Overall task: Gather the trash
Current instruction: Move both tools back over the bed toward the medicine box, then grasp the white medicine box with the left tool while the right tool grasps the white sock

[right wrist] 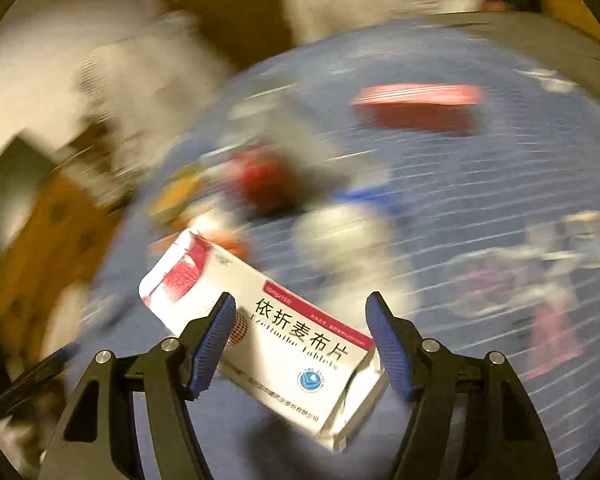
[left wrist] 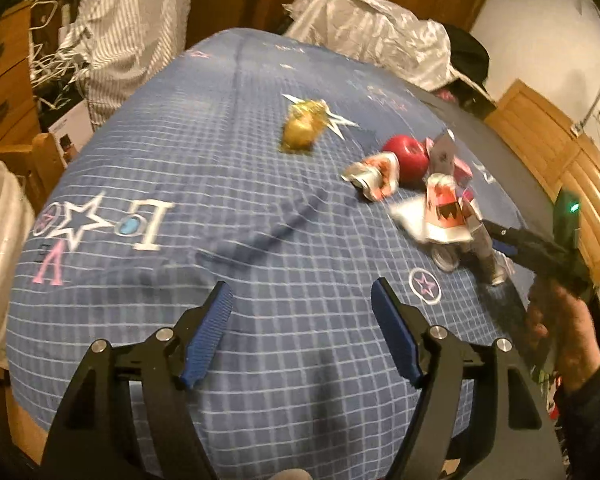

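My left gripper hangs open over a blue checked bedsheet, nothing between its blue pads. Beyond it on the sheet lie a gold foil wrapper, a red apple, a crumpled red-and-white wrapper and another torn packet. My right gripper is shut on a white medicine box with a red stripe and black print, held slanted across the pads. The left wrist view shows that right gripper low at the right, beside the torn packets, with a hand on its grip.
A white plastic tub stands left of the bed, wooden drawers behind it. Crinkled silver sheeting lies at the bed's far end. The right wrist view is badly blurred; a red box shows on the sheet.
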`<state>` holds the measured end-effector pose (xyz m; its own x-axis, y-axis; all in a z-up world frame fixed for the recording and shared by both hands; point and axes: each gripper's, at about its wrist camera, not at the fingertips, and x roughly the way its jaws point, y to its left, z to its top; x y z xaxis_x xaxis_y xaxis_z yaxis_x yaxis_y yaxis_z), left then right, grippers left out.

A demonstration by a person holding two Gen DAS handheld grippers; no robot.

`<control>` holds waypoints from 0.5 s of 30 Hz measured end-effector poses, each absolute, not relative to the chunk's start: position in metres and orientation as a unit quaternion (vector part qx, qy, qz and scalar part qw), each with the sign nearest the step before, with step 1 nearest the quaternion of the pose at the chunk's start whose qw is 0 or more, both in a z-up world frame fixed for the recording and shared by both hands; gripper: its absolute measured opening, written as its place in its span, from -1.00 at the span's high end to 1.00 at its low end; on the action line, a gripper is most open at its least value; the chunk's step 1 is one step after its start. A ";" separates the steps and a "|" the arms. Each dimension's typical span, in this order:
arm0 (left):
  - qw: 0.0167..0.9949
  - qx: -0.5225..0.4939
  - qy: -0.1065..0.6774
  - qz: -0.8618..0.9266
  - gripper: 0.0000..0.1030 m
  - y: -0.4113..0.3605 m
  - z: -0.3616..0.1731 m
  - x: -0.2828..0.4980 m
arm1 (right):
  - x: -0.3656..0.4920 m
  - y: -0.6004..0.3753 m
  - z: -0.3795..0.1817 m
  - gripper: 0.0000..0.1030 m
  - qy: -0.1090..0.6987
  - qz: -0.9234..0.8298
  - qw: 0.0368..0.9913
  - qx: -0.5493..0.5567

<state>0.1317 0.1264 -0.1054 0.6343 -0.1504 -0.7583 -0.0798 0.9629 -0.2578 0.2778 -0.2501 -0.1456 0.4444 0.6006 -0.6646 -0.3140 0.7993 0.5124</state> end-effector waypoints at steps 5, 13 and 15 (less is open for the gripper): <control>0.887 -0.128 0.442 -0.038 -0.34 0.103 -0.117 0.139 | 0.237 -0.239 -0.122 -0.35 0.415 0.339 0.828 0.166; 0.885 -0.110 0.448 -0.061 -0.34 0.078 -0.124 0.146 | 0.207 -0.276 -0.135 -0.34 0.424 0.304 0.848 0.095; 0.888 -0.083 0.437 -0.118 -0.34 0.067 -0.116 0.151 | 0.206 -0.264 -0.136 -0.34 0.425 0.293 0.849 0.110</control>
<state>0.1506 0.0666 -0.1158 0.5905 -0.2827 -0.7559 0.1372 0.9582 -0.2511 0.2062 -0.2640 -0.1362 0.4674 0.5917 -0.6568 -0.4052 0.8037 0.4357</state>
